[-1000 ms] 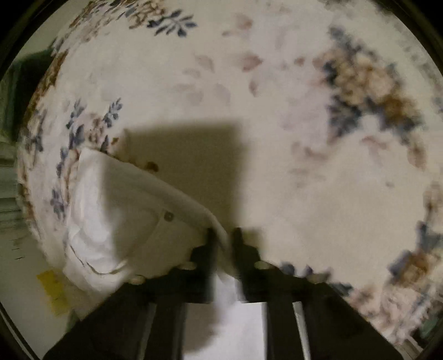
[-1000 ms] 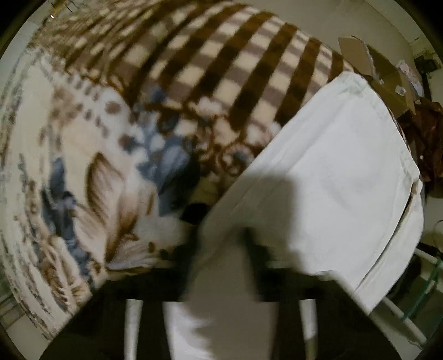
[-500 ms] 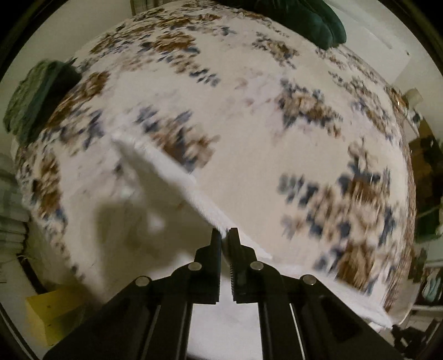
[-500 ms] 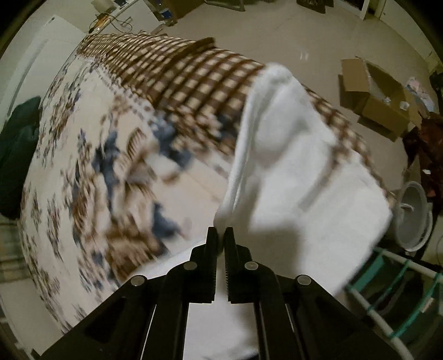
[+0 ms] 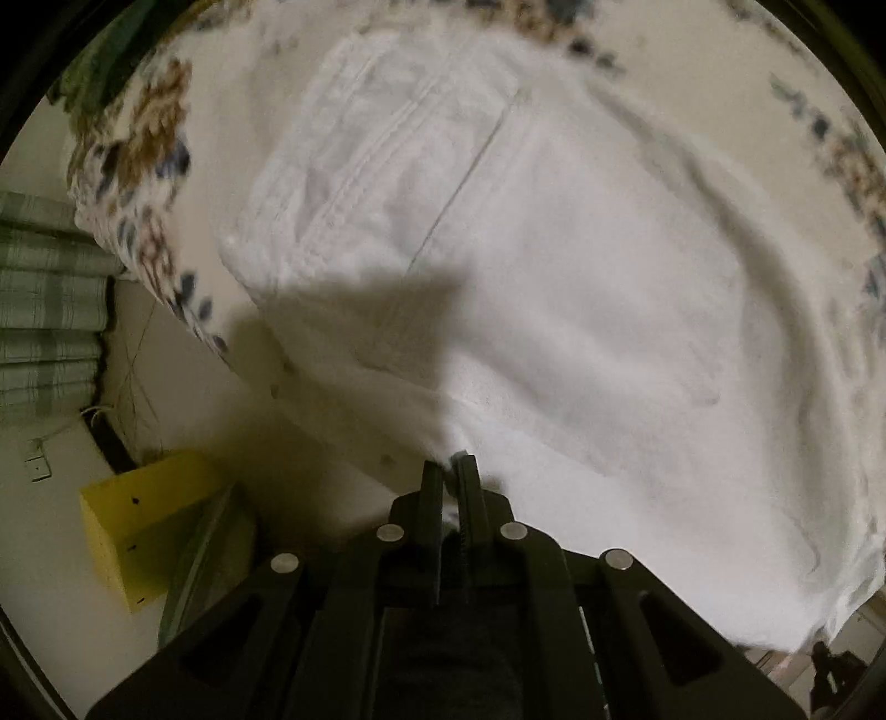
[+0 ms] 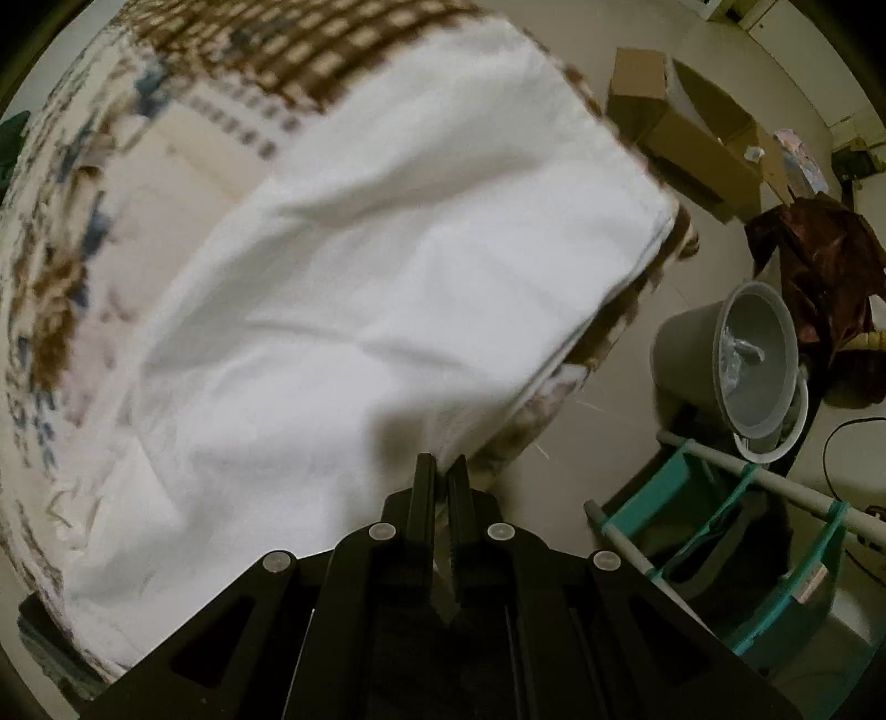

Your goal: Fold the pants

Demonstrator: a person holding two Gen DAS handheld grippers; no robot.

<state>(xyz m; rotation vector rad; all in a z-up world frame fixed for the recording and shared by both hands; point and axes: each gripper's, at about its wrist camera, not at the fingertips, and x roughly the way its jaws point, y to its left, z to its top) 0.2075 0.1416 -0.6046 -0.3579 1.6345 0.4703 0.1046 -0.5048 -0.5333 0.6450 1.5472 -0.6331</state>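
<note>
White pants [image 5: 554,288] lie spread over a floral bed cover, filling most of the left wrist view; their waistband seams and pocket stitching show at upper left. My left gripper [image 5: 449,471] is shut on the near edge of the pants, pointing down. In the right wrist view the pants [image 6: 387,299] hang over the bed's edge, a hem at upper right. My right gripper [image 6: 442,471] is shut on a thin fold of the pants edge near the bed's side.
A floral blanket [image 5: 138,144] covers the bed; a brown checked part [image 6: 310,50] lies at its far end. A yellow box [image 5: 138,515] stands on the floor at left. Cardboard boxes [image 6: 686,127], a grey bucket [image 6: 758,360] and a teal rack [image 6: 736,515] stand at right.
Both grippers have carried the pants edge across the bed toward its near side. The pants now lie spread flat under both cameras, where before more bare blanket showed.
</note>
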